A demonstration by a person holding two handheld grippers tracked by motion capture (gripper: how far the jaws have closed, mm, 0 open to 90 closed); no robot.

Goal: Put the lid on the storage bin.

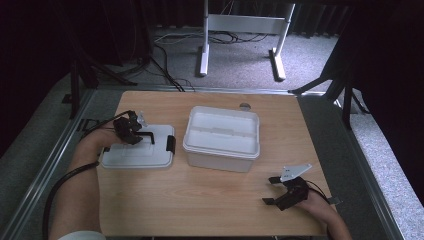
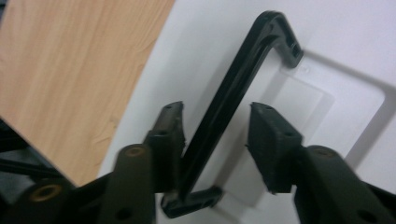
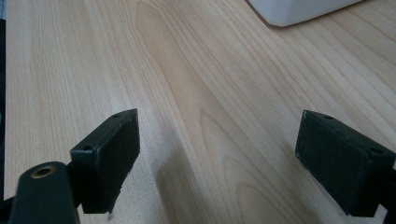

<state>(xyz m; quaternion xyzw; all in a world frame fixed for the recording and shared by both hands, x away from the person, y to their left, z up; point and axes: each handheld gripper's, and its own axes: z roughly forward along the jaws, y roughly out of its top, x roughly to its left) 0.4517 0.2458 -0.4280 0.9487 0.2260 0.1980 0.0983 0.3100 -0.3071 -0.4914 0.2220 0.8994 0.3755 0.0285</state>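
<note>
Left gripper view showed left gripper jaws apart, straddling the lid handle off-centre; best to centre it, then clamp squarely. Right gripper sat wide open.

lid flat on table, left gripper over it, lid handle between jaws, nearer one jaw. open box just right of lid, beyond right gripper. right gripper near table's front right corner, bare tabletop between jaws.
</note>
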